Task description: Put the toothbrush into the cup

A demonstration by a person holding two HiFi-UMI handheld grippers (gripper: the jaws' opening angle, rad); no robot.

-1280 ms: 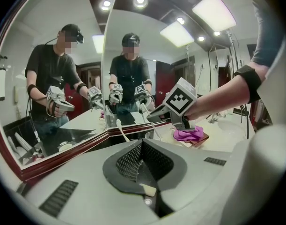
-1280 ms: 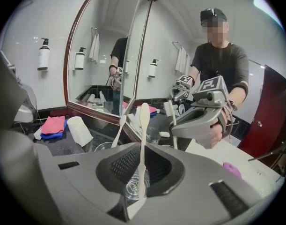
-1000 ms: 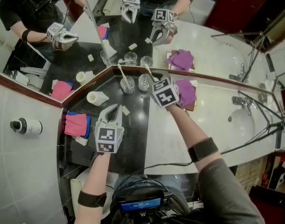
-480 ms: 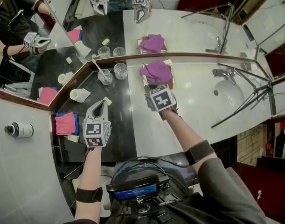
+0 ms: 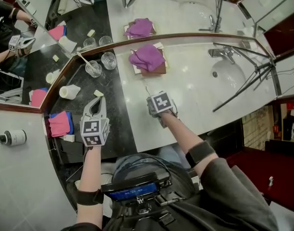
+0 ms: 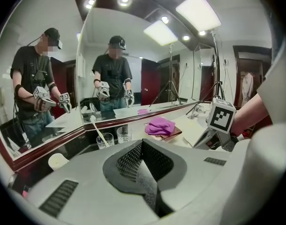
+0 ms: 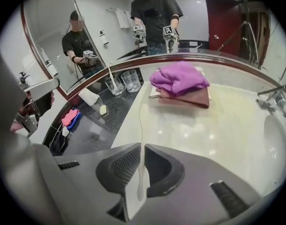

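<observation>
Nothing legible is showing: left cube (image 5: 93, 133) and right cube (image 5: 161, 102) are carrying only square black-white markers; bottle (image 5: 12, 137) label is reading too small.

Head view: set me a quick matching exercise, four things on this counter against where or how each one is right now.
Things:
1. purple cloth
2. pink cloth
3. white toothbrush
4. left glass cup

Places or states:
A. clamped in the right gripper
B. holds another toothbrush
C. lying on the brown pad
D. on the dark counter, far left

Pairs: 1-C, 2-D, 3-A, 4-B.
</observation>
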